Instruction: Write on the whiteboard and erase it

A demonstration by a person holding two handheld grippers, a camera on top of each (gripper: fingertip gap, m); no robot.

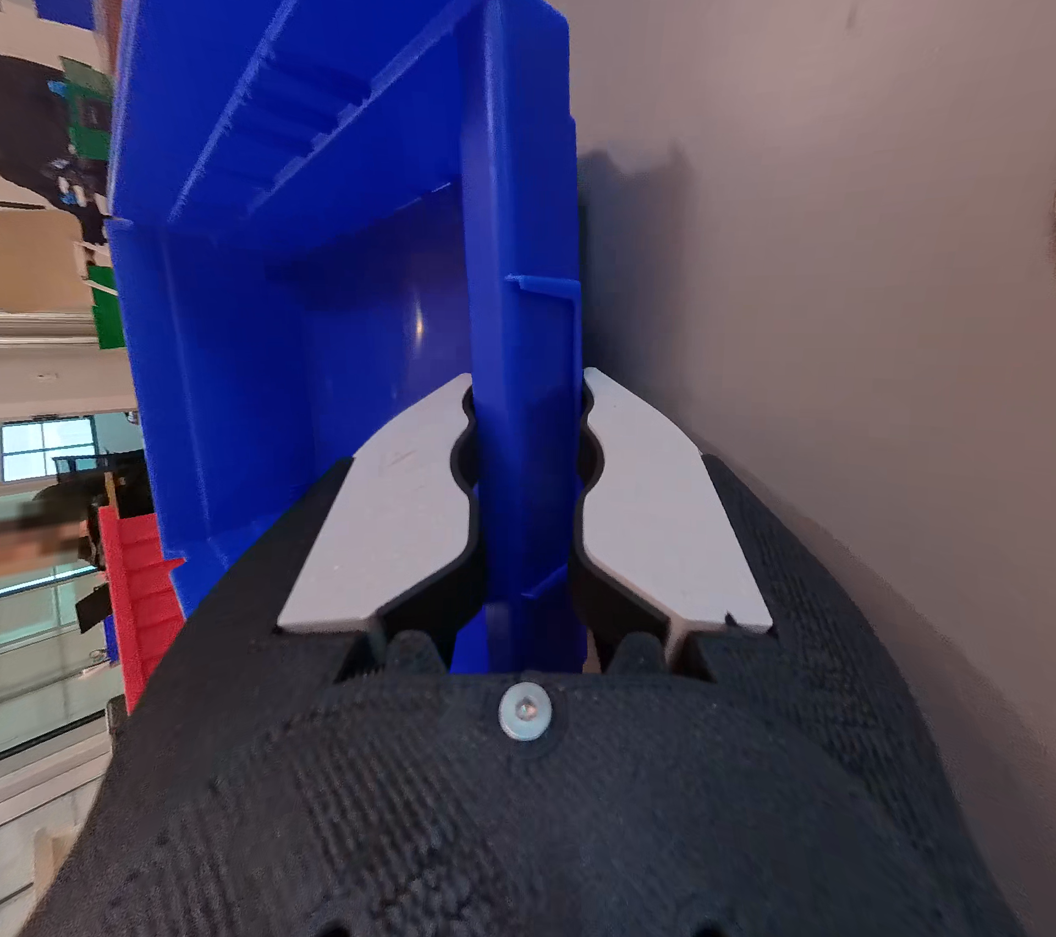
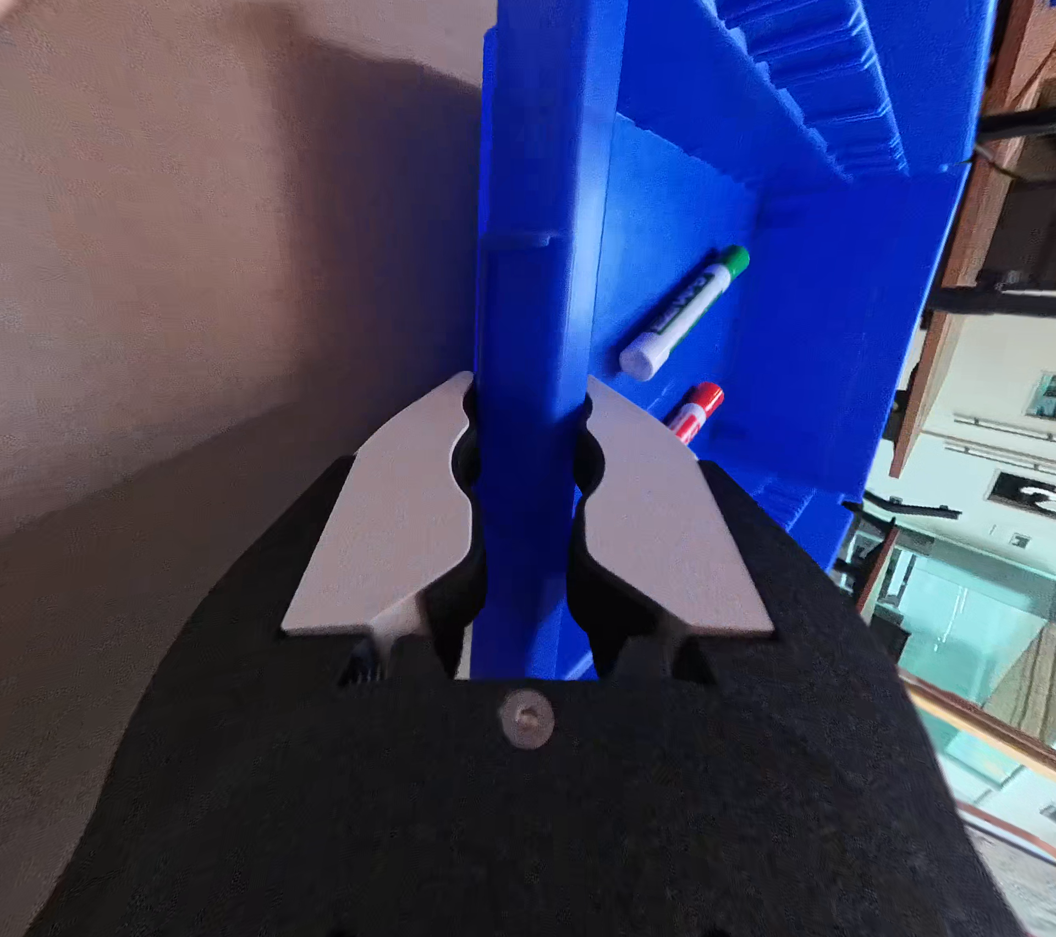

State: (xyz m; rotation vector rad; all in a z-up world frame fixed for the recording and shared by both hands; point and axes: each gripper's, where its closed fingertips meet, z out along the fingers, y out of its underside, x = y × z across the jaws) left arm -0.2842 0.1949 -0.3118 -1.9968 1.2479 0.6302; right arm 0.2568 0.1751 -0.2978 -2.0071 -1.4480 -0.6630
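You hold the blue bin (image 1: 354, 120) by opposite walls.
Both jaws of left gripper (image 1: 527, 395) and right gripper (image 2: 528, 395) clamp its rims, likely to carry the 2 markers (image 2: 683, 312) level.

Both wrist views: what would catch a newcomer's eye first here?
A big blue bin fills both views, with each set of tongs, left and right, clamped on a side wall of it. Inside, in the right wrist view, lie a green-capped marker and a red-capped marker, partly hidden behind a finger.
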